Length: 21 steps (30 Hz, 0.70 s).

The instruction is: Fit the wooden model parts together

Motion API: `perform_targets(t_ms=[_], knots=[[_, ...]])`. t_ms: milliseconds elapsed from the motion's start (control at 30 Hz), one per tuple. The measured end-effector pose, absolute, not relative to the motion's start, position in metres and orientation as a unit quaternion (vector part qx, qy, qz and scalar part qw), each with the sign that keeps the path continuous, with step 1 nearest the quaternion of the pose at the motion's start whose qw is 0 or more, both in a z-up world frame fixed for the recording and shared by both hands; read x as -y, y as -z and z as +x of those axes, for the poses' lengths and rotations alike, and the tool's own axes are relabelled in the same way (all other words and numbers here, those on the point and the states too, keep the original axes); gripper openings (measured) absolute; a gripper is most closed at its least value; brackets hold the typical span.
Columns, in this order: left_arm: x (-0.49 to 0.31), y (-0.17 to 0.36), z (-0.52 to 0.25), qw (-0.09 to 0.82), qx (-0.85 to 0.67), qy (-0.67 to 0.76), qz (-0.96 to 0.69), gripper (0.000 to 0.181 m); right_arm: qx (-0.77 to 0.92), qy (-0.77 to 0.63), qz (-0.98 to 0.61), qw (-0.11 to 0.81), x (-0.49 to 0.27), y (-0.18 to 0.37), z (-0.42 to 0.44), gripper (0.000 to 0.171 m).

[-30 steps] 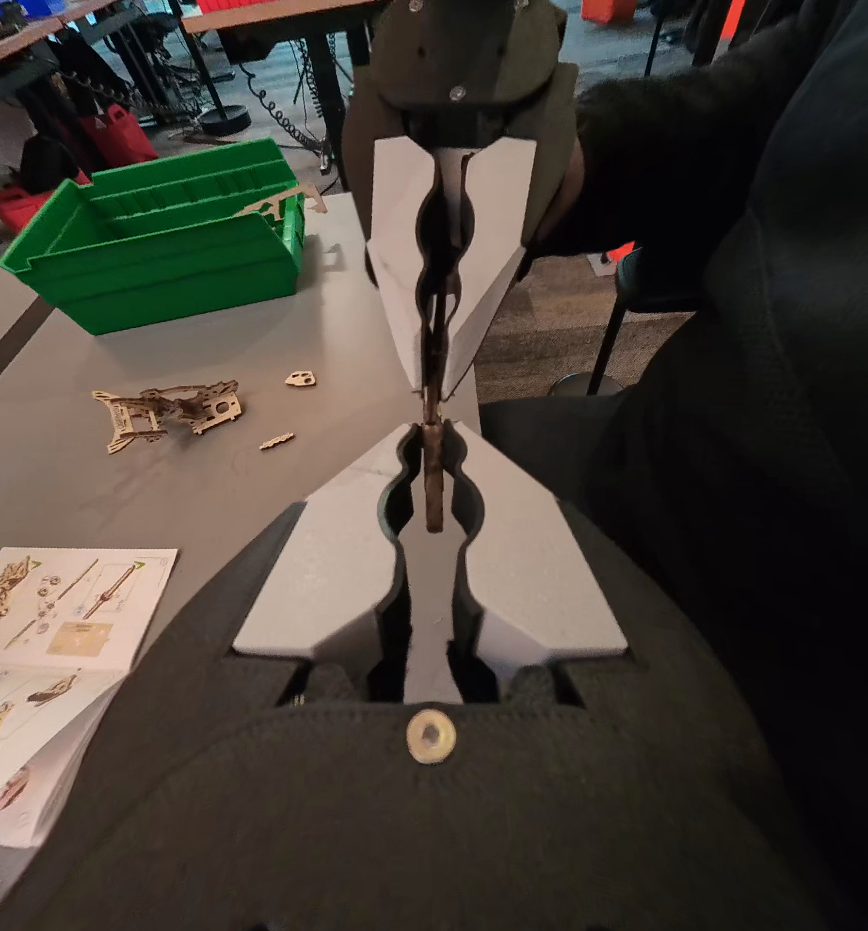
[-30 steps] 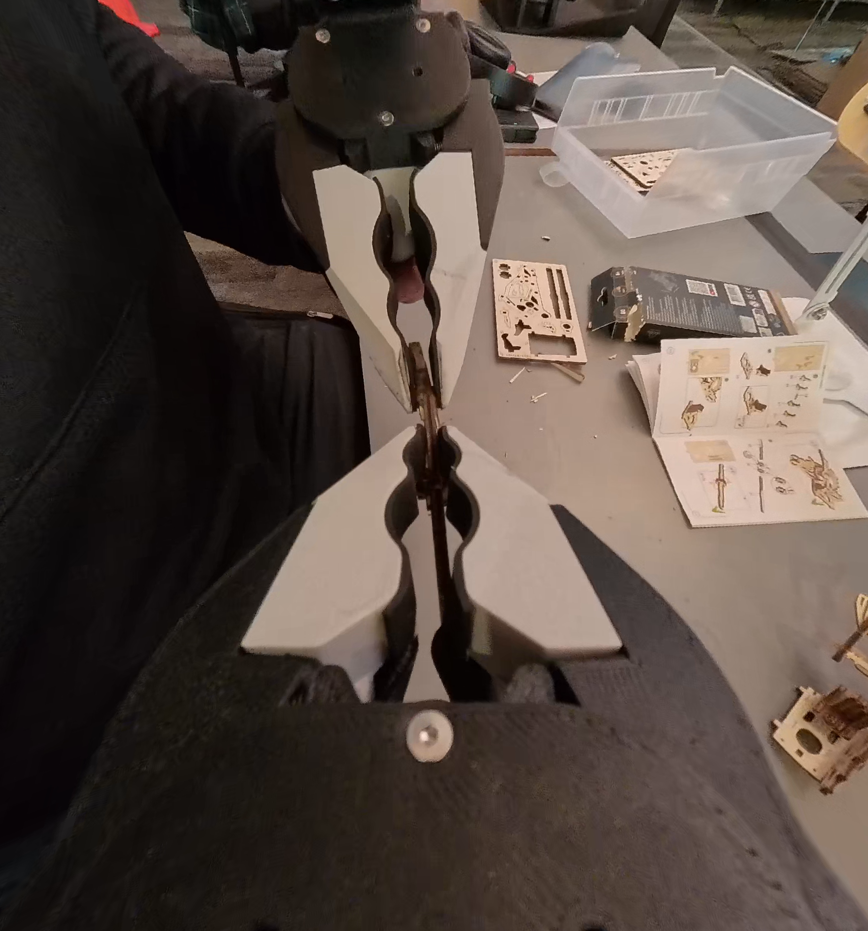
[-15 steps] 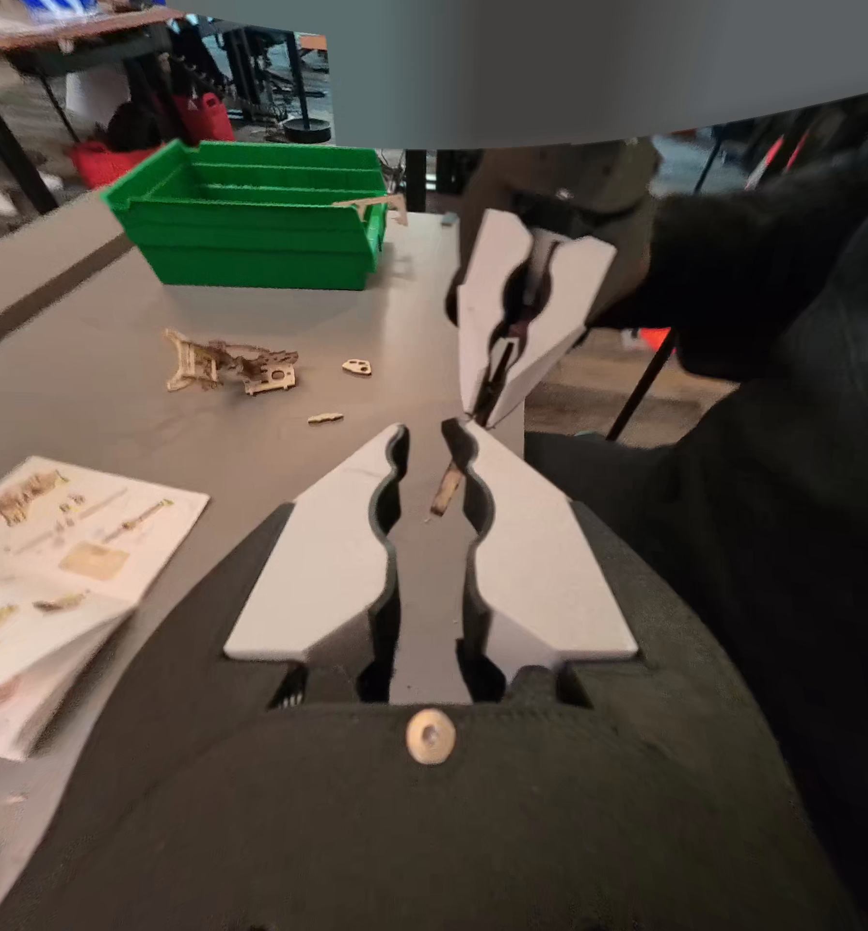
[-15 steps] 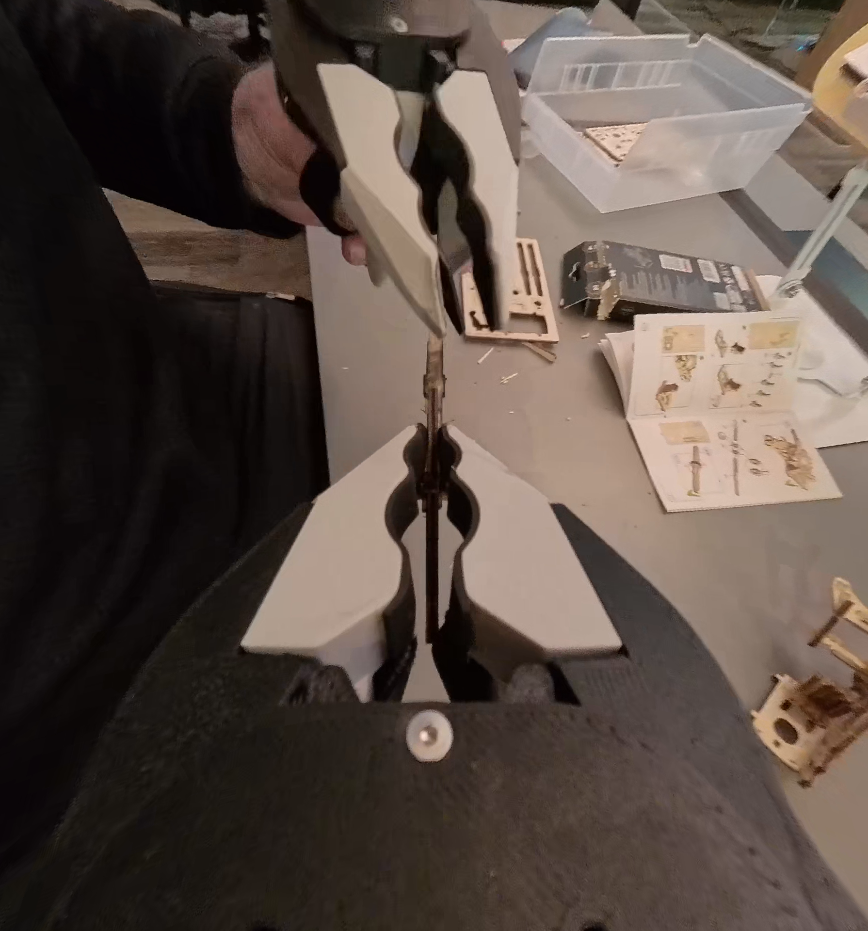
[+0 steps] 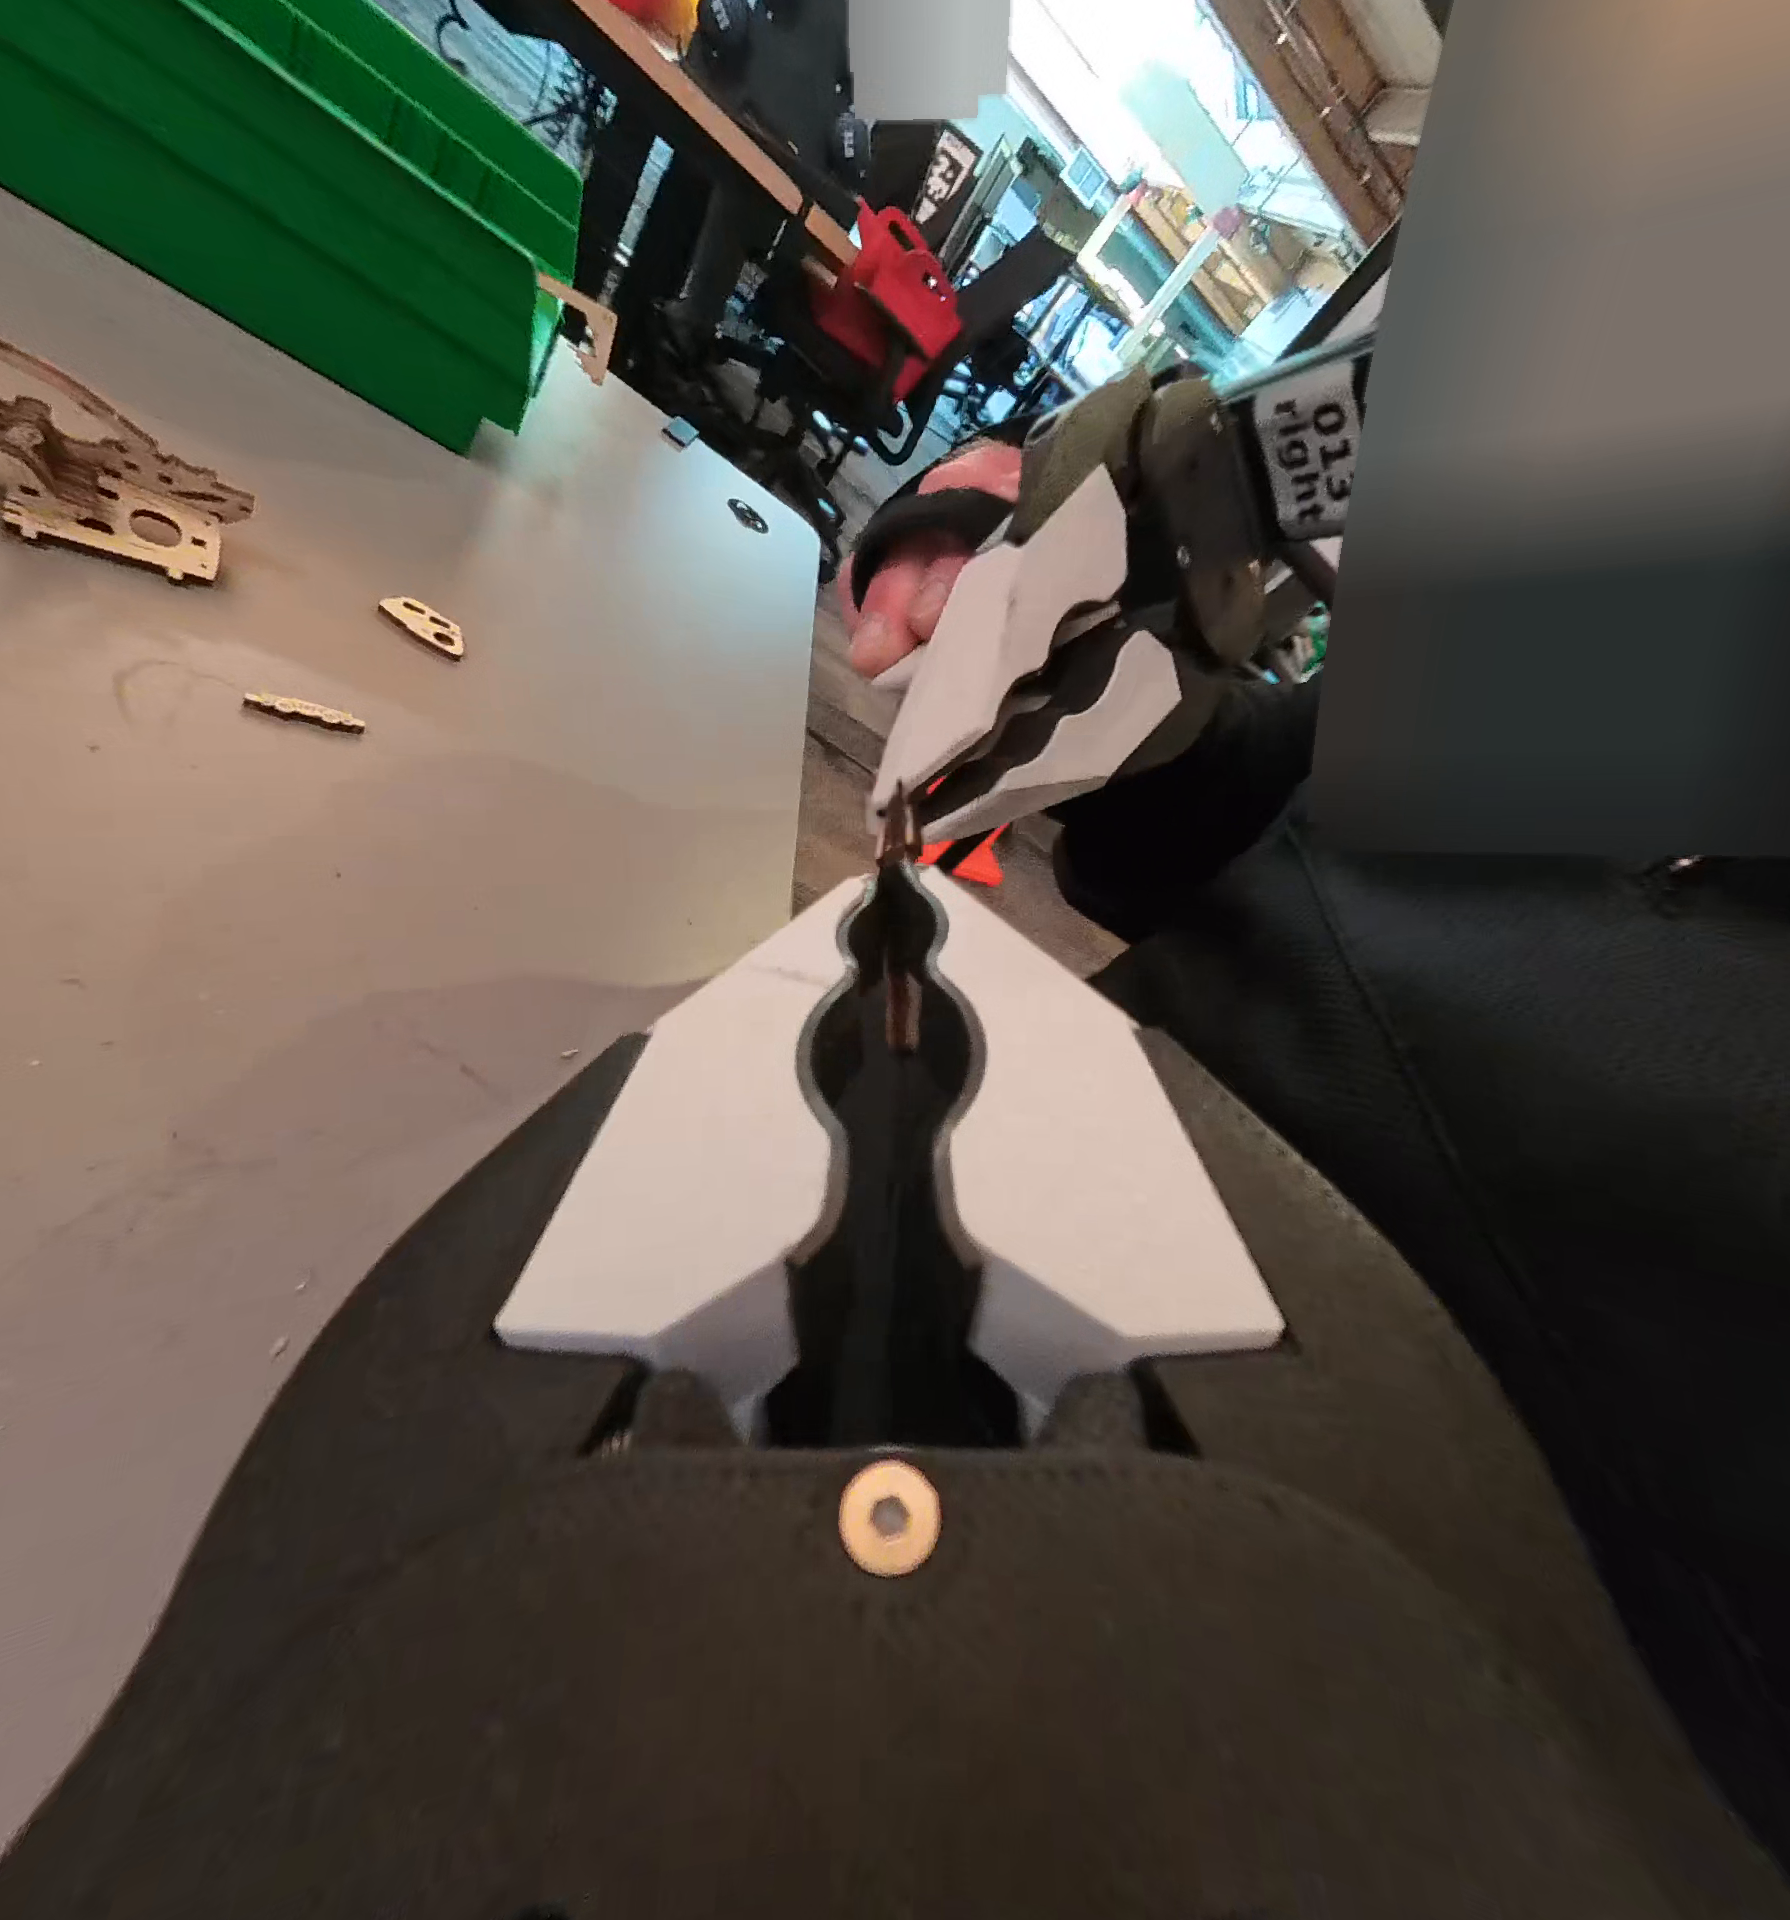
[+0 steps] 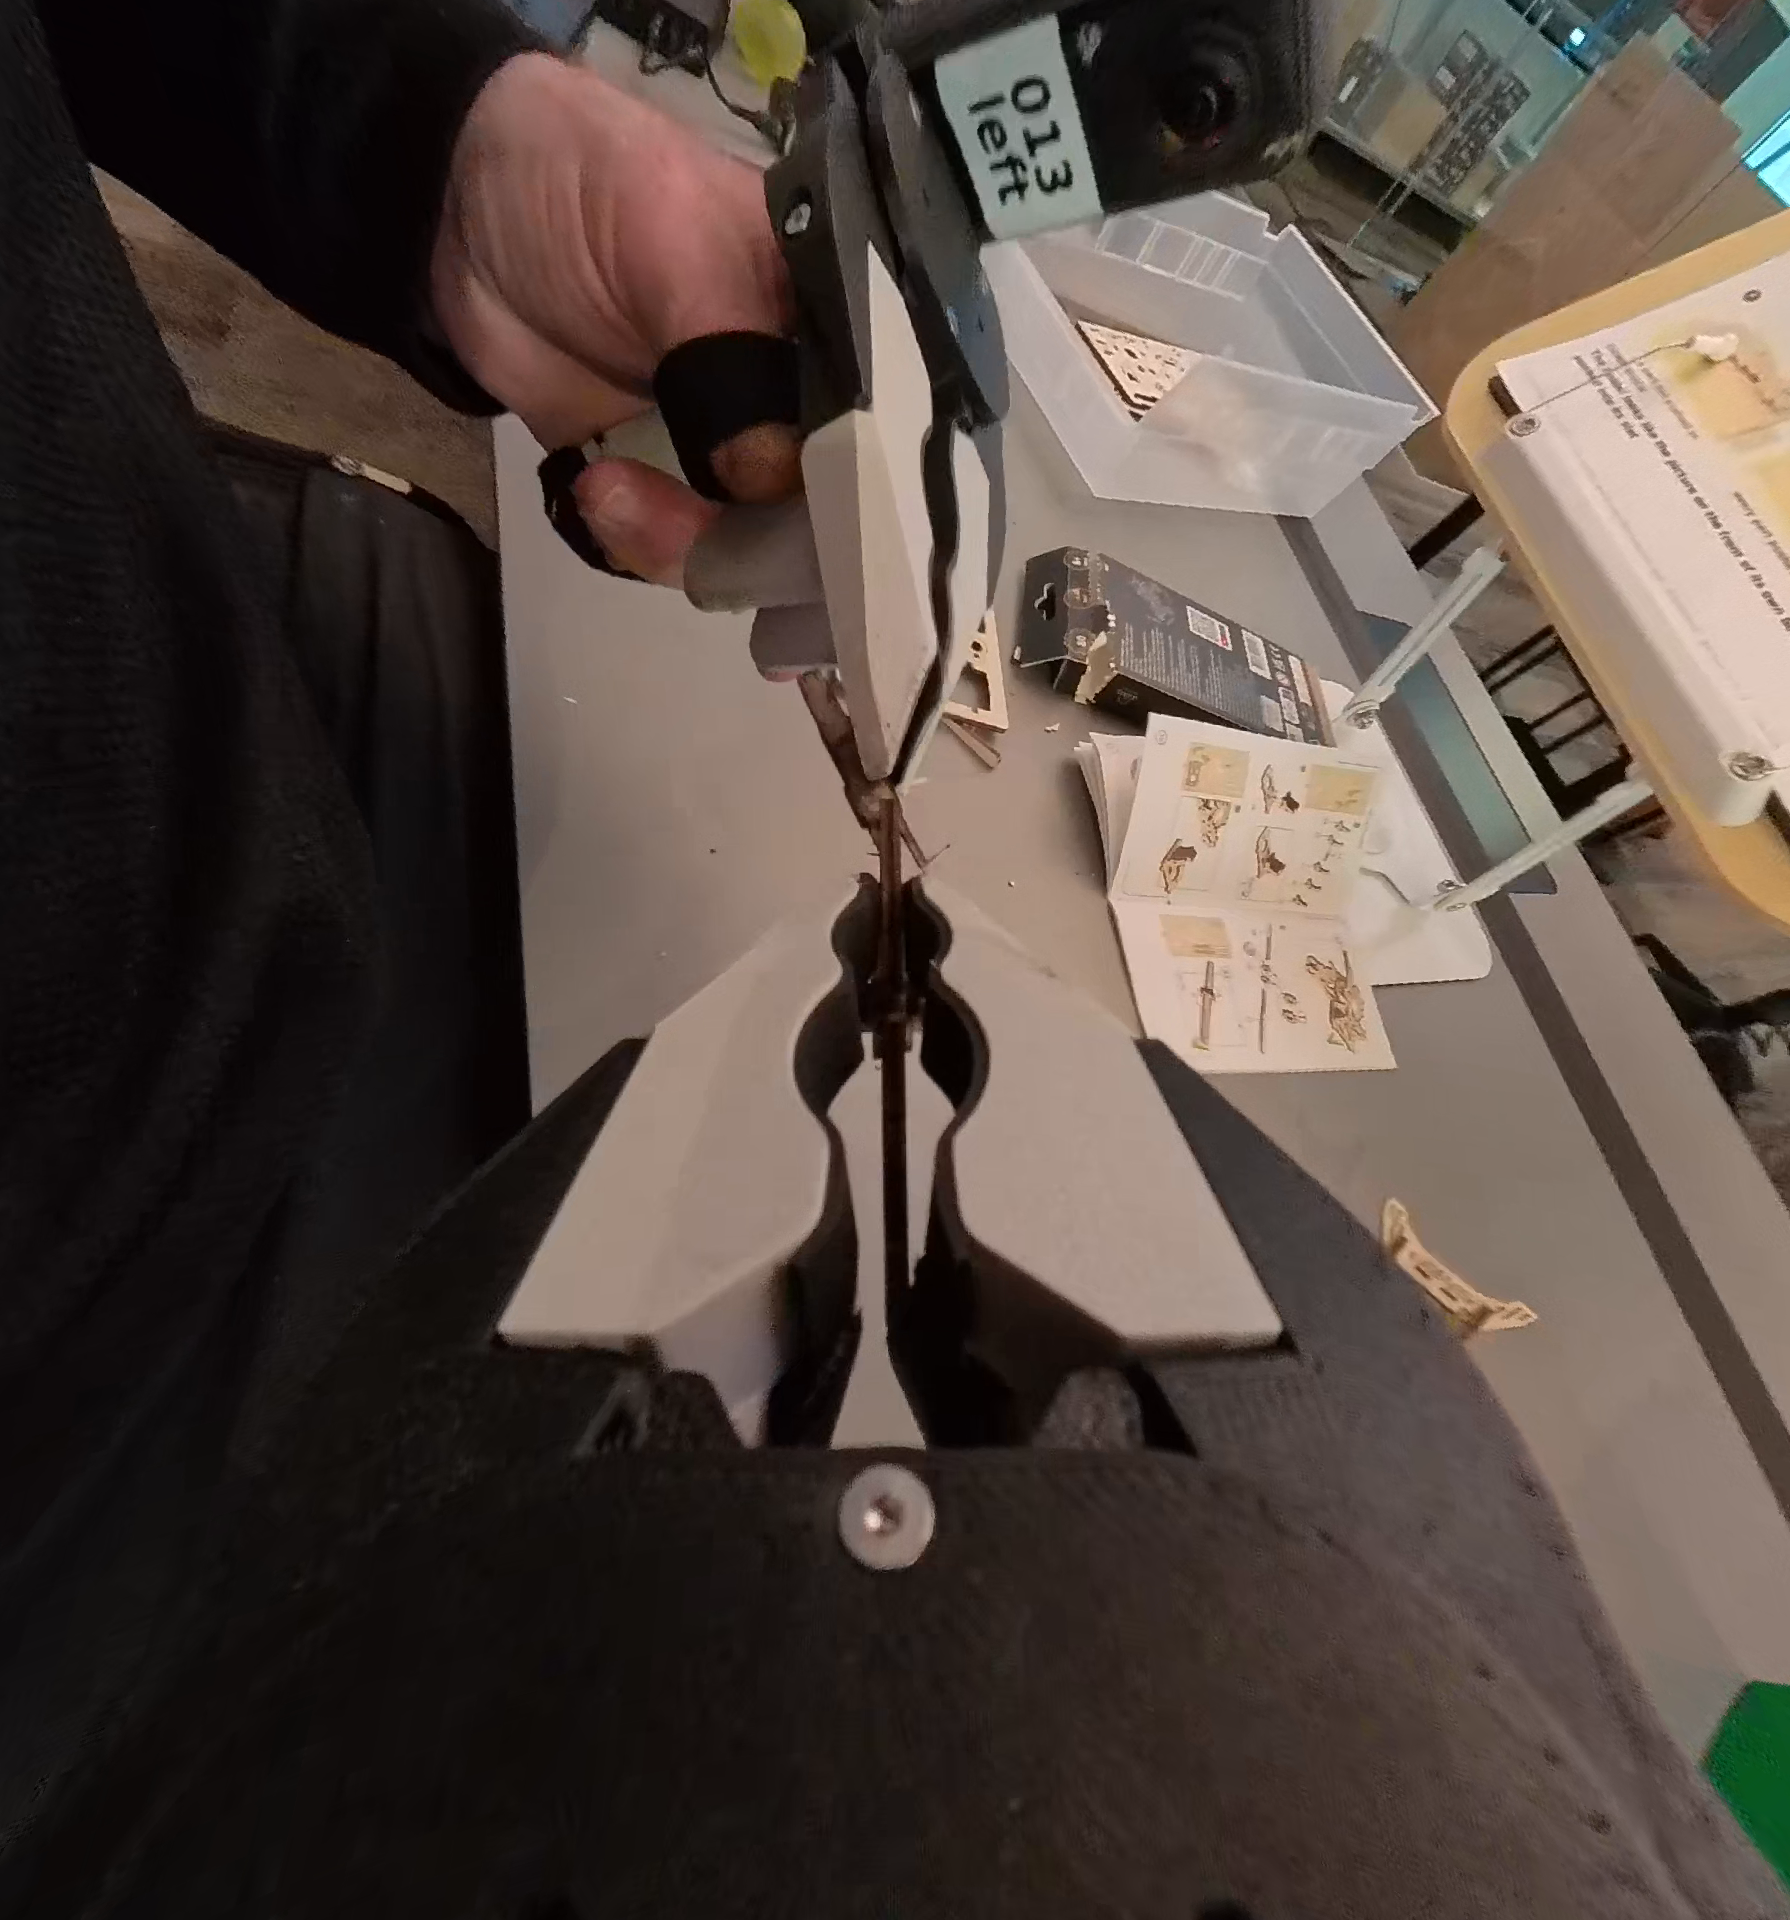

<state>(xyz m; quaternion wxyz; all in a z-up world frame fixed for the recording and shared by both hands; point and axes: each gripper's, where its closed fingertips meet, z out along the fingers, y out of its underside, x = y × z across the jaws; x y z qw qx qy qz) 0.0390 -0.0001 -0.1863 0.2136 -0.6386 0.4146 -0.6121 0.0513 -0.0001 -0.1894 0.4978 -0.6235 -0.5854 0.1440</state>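
bare grey table (image 5: 558, 831) lies open beside the scattered wooden pieces (image 5: 423, 627); green bin (image 5: 247, 208) (far edge) blocks beyond.

A smooth grey worktop (image 5: 475, 852) with a rounded corner fills the near ground; a darker grey strip (image 6: 1597, 1049) runs along its far edge in the right wrist view. Beyond it stands a long wooden-topped table (image 5: 704, 114) on black legs, with a red plastic fixture (image 5: 886, 301) clamped near its end. Bright daylight comes from large windows (image 5: 1099, 135) behind a cluttered workshop of pale shelving. The floor (image 5: 839, 769) beside the worktop is brownish. A pale wooden round-cornered board (image 6: 1639, 582) on thin metal legs stands to the side.
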Motion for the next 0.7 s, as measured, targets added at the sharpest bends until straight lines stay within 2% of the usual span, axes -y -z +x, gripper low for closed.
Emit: perform_targets(t_ms=[267, 367, 400, 467, 533, 600, 700], knots=[[0.002, 0.198, 0.042, 0.202, -0.463, 0.566, -0.652, 0.0, 0.646, -0.061, -0.598, 0.47, 0.001, 0.204, 0.046, 0.001], [-0.009, 0.196, 0.039, 0.202, -0.43, 0.584, -0.658, 0.0, 0.622, -0.104, -0.614, 0.474, -0.006, 0.198, 0.049, 0.001], [-0.015, 0.198, 0.037, 0.206, -0.419, 0.586, -0.663, 0.004, 0.618, -0.103, -0.615, 0.479, -0.01, 0.197, 0.051, 0.0], [-0.018, 0.196, 0.033, 0.181, -0.384, 0.619, -0.661, 0.029, 0.617, -0.092, -0.613, 0.484, -0.014, 0.196, 0.054, 0.0], [-0.015, 0.191, 0.03, 0.15, -0.365, 0.653, -0.646, 0.035, 0.615, -0.084, -0.613, 0.488, -0.017, 0.197, 0.055, 0.0], [-0.006, 0.193, 0.033, 0.129, -0.373, 0.66, -0.639, 0.034, 0.615, -0.083, -0.612, 0.49, -0.016, 0.197, 0.054, 0.0], [0.002, 0.194, 0.04, 0.124, -0.383, 0.661, -0.633, 0.004, 0.616, -0.083, -0.609, 0.494, -0.015, 0.196, 0.053, 0.001]])
